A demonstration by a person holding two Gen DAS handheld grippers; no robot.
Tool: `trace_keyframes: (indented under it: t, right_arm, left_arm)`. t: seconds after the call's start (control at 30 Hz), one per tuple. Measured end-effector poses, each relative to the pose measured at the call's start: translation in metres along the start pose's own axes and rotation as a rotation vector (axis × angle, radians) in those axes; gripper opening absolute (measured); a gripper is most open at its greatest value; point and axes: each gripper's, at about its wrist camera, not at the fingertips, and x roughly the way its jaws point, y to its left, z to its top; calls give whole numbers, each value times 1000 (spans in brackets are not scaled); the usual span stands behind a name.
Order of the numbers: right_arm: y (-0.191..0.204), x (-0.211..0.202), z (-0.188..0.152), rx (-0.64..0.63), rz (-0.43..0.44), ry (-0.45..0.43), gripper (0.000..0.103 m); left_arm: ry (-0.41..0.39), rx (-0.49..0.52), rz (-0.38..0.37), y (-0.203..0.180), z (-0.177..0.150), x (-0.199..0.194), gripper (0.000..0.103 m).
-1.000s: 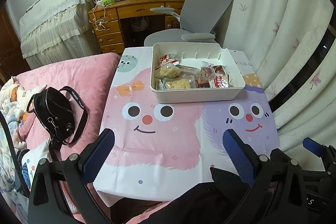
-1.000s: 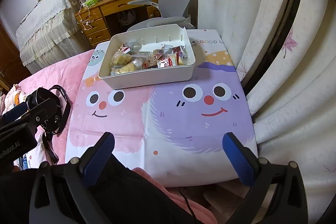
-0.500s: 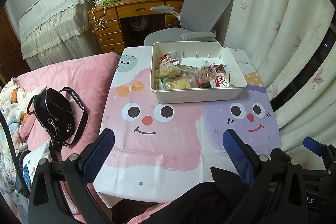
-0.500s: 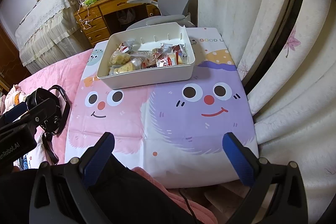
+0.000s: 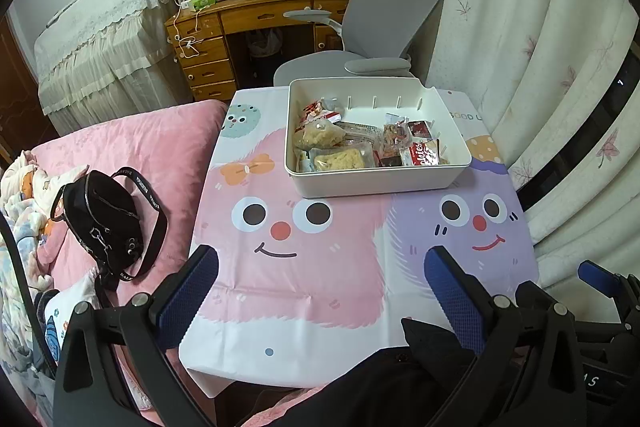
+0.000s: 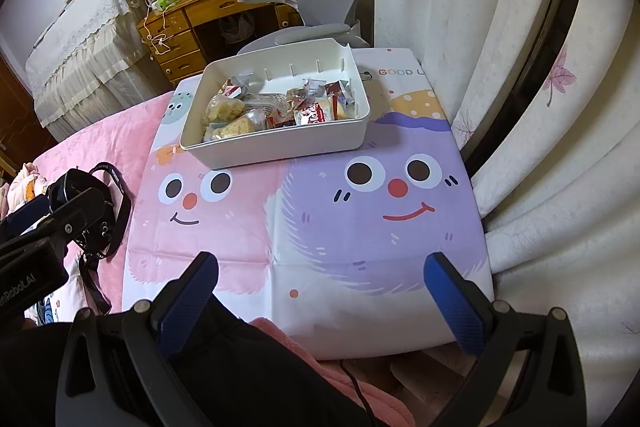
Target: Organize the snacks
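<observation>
Both claws, left (image 5: 320,291) and right (image 6: 320,291), spread, empty. Risk: white plastic bin (image 5: 376,183) at 12 o'clock w/ loose wrapped snacks (image 5: 360,147); slick packets may slip.

Little altered over the last second. In the left wrist view, white bin (image 5: 380,183) sits a touch lower in frame than before, near wall now closer to the pink face's eyes on the table (image 5: 304,291) cloth; black bag (image 5: 104,223) on the pink bed also slid slightly down and left. In the right wrist view, bin (image 6: 280,143) shifted a little leftward and looms slightly larger, purple face likewise. Hints at a small forward and upward drift of both cameras, though fisheye warping makes that hard to confirm. Snack packets (image 5: 352,147) inside the bin apparently not rearranged. Left gripper (image 5: 320,287) and right gripper (image 6: 320,287) spread exactly as wide as earlier, nothing gained between the pads.
</observation>
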Motion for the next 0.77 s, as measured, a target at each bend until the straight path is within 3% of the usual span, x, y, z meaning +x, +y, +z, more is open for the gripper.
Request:
trace_keyframes:
  t: [0.77]
  right_arm:
    - [0, 10, 6, 4, 3, 26, 103]
  left_arm:
    - [8, 6, 0, -1, 3, 3, 102]
